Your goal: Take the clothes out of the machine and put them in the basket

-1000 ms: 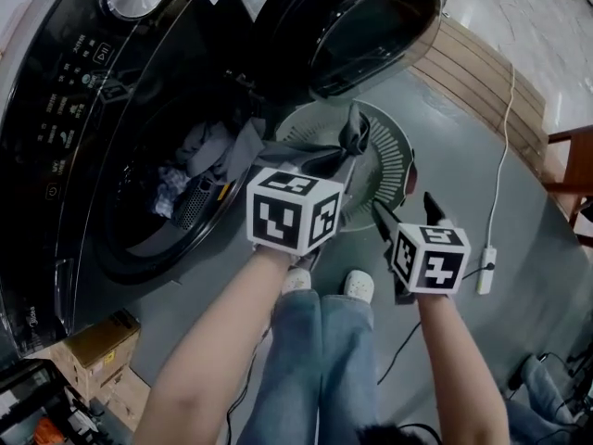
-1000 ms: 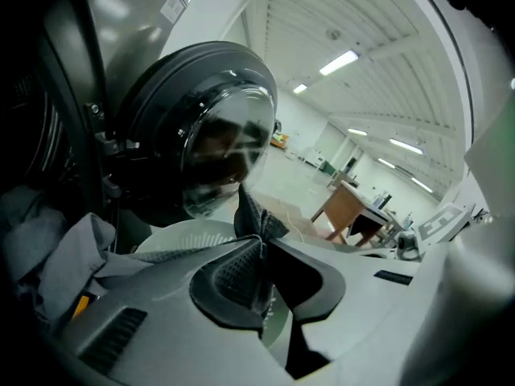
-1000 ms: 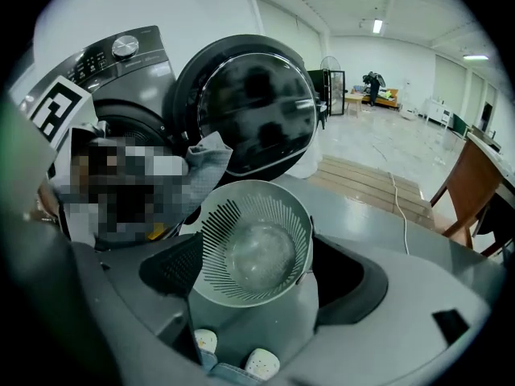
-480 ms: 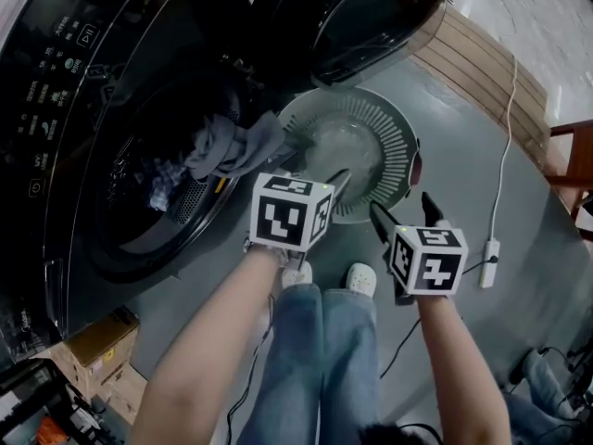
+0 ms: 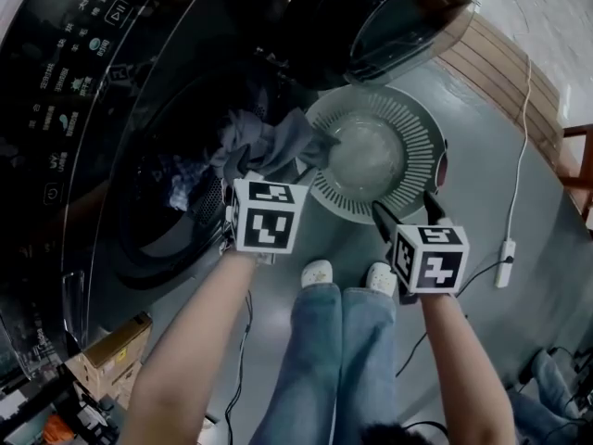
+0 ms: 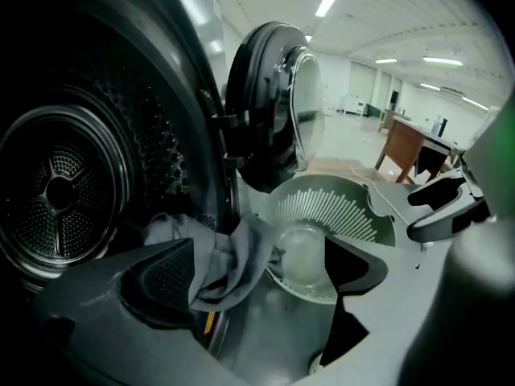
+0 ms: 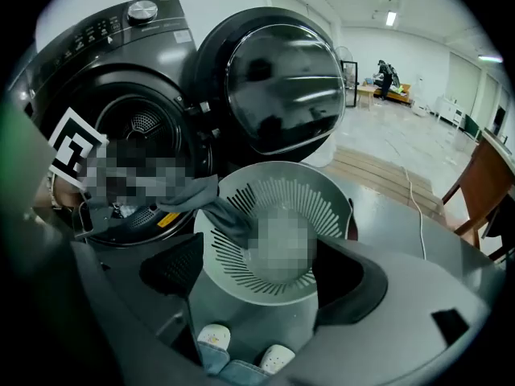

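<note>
Nearest the head camera were the person's jeans point(image 5: 338, 360) and a pair of white shoes point(image 5: 317, 272) on the grey floor point(image 5: 482, 184). Both forearms reached forward, each carrying a gripper with its marker cube on top.

The right gripper point(image 7: 257, 284) hung just short of the basket point(image 5: 417, 156). Its jaws stood well apart, with nothing between the pads and only the basket and the shoes visible through the gap.

The left gripper point(image 6: 257, 276) sat in front of the machine's mouth. Its jaws had just been opening and now stood wide. The grey garment point(image 5: 278, 146) showed in the gap, close beside the left-hand pad, but neither pad pressed on it.

The basket, round and pale with slotted walls, stood on the floor just beside the washing machine point(image 5: 93, 109) and below its open door point(image 5: 398, 17).

The grey garment stretched from the lip of the drum opening across to the basket. One end lay over the basket's near rim and the rest was bunched at the opening. Behind it, inside the drum, lay more laundry, including a blue patterned piece point(image 5: 185, 188).

The machine was dark, with a row of lit symbols down its front panel. Its round door was swung out above the basket.

Farther off, wooden boards point(image 5: 500, 72) lay on the floor past the door. A white cable with a power strip point(image 5: 505, 248) ran along the right, and a cardboard box point(image 5: 111, 350) sat by the machine's near corner.
</note>
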